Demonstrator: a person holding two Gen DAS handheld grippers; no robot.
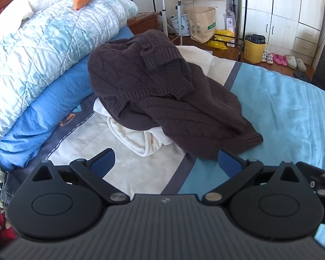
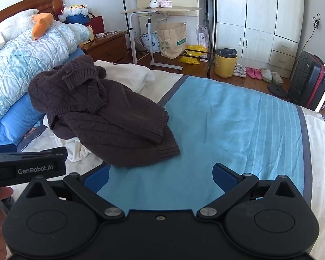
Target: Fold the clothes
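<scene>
Nothing folded yet. Brown sweater (image 1: 162,91) lies crumpled on the bed (image 1: 281,112), atop a white garment (image 1: 138,138), beside the quilt pile. Left gripper (image 1: 166,162) and right gripper (image 2: 160,173) both spread wide, empty, just short of the sweater.

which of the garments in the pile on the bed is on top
The dark brown cable-knit sweater lies crumpled on top. The cream-white garment sits underneath, showing only at the pile's edges.
</scene>
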